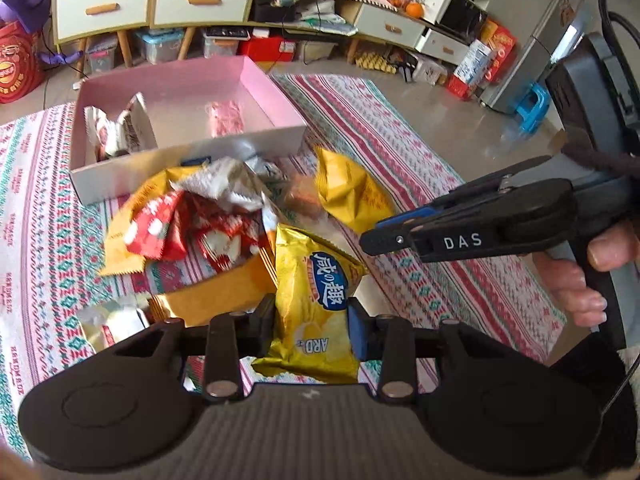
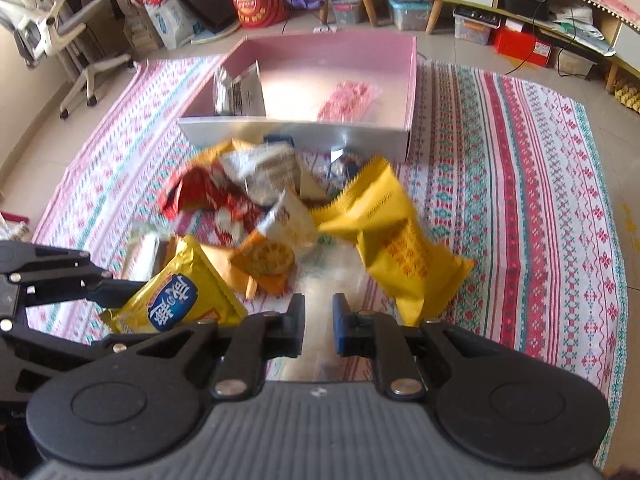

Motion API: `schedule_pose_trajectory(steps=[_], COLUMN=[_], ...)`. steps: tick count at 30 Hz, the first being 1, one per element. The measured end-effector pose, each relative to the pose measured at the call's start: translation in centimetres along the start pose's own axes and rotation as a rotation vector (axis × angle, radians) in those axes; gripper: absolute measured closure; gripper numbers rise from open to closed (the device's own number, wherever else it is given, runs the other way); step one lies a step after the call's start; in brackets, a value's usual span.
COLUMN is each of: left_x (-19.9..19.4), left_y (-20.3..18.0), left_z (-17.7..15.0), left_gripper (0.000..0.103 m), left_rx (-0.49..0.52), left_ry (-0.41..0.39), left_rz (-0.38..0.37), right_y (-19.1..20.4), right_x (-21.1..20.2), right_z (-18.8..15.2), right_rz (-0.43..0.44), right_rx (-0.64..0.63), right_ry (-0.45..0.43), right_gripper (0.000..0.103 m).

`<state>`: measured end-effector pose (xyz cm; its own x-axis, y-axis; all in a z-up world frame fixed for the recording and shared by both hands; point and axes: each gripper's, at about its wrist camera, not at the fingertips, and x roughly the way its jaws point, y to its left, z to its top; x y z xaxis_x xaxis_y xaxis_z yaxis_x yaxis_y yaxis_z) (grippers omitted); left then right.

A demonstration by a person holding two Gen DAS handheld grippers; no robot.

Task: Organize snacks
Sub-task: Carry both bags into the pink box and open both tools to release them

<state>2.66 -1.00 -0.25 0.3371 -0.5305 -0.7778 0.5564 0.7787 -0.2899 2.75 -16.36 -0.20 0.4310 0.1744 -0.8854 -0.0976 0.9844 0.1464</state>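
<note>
left tool (image 1: 311,330) clamped on yellow chip bag (image 1: 316,300) | right tool (image 2: 319,326) empty, parted | pink box (image 1: 272,92) ahead: 3 packets in | snack pile (image 2: 256,204) between, unsorted

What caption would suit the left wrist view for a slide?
Left gripper clamps a yellow chip bag before the snack pile, pink box behind, right gripper alongside.
</note>
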Motion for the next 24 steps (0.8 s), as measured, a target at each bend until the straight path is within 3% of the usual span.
schedule_pose_trajectory(steps=[4,8,11,17,24], left_x=[0.2,0.6,0.5,0.6,0.2], left_y=[0.5,0.6,0.8,1.0,1.3], left_z=[0.0,-0.3,-0.4,-0.8,-0.6], left_gripper=[0.060,0.060,0.060,0.060,0.060], left_rx=[-0.022,-0.020,-0.020,-0.024,-0.029], left_ry=[0.006,0.023,0.030,0.039,0.028], left_rz=[0.004,0.013,0.017,0.025,0.025], right_y=[0.0,0.5,1.1,1.9,1.6], right_x=[1.4,3.0,4.3,5.7,4.2], right_z=[-0.1,-0.7,-0.9,-1.0,-0.6], right_rz=[0.005,-0.001,-0.007,-0.072,0.007], right_rx=[0.005,0.003,-0.010,-0.056,-0.017], right_ry=[0.080,0.127,0.157,0.156,0.117], right_gripper=[0.081,0.052,0.057,0.084,0.086])
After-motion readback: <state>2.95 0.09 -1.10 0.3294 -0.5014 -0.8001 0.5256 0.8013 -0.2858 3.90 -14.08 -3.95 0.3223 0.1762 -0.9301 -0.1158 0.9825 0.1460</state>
